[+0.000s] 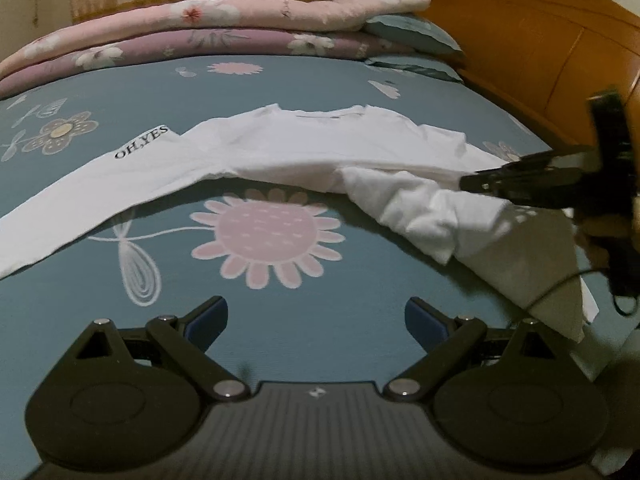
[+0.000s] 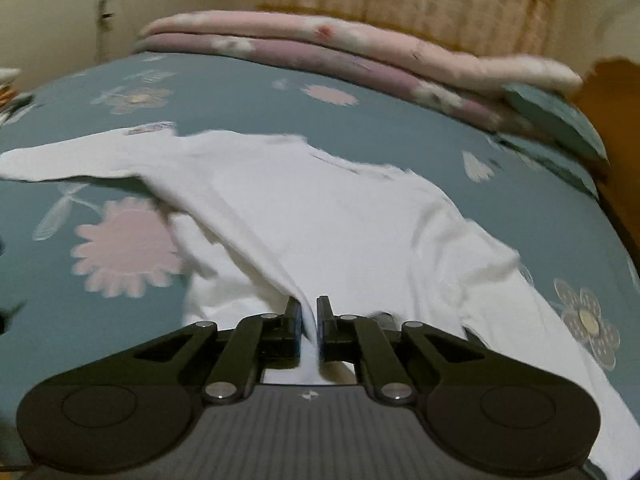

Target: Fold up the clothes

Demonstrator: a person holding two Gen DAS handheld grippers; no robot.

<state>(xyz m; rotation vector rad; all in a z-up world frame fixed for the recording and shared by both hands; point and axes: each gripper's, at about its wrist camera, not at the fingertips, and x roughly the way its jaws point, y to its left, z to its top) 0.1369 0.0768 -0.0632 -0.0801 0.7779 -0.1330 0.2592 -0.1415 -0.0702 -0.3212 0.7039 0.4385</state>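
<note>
On the left, a long sleeve printed "OH,YES" (image 1: 141,143) is stretching flat across the teal flowered bed sheet (image 1: 280,80). It belongs to the white long-sleeved shirt (image 1: 320,140), which is lying spread on the bed with its neckline toward the folded pink and purple quilts (image 1: 200,32) at the far edge. You are holding your left hand-held gripper (image 1: 316,318) over bare sheet in front of the big pink flower (image 1: 266,236), its blue-padded fingers standing wide apart and gripping nothing. Moving right, the shirt's lower part is bunching and lifting off the bed. There, your right hand-held gripper (image 2: 308,320) is pinching a ridge of that white fabric, its fingers closed on the cloth. At the far right, teal pillows (image 1: 412,32) are resting against the wooden headboard (image 1: 540,40).
</note>
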